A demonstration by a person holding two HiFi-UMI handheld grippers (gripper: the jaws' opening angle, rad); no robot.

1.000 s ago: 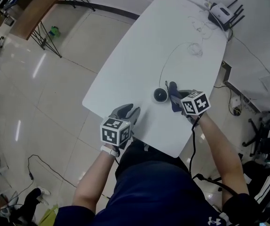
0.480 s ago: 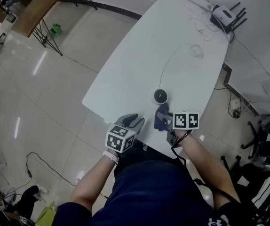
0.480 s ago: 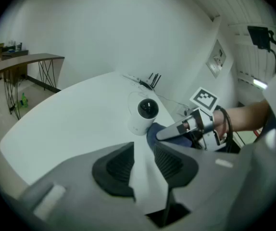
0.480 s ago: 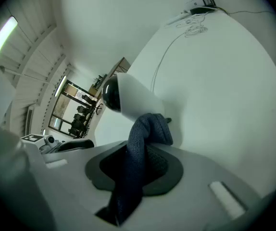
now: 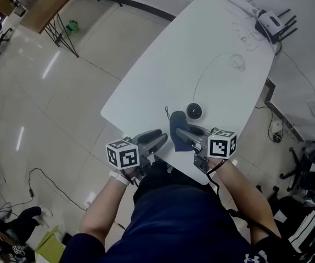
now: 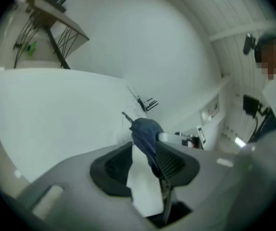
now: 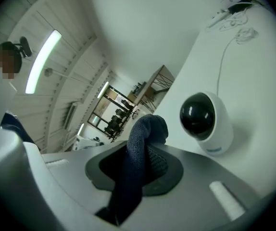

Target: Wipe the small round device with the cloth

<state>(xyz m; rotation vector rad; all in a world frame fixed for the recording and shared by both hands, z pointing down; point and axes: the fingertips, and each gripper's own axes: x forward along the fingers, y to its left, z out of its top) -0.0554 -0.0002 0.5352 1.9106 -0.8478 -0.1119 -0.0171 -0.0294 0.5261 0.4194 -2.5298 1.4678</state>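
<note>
- Since the earlier frame, the right gripper (image 5: 184, 138) was drawn back from the small round device (image 5: 194, 112) toward the near edge of the white table (image 5: 163, 75), and the dark blue cloth (image 5: 175, 133) was carried with it.
- Right gripper: jaws were clamped on the cloth, with a fold bunched above the pads.
- Left gripper (image 5: 156, 139): jaws were spread and had just been widened; the cloth's edge seemingly reached into the gap along one pad, the other pad left bare.
- Device: was stood on the table, near the cloth but apart from it.
</note>
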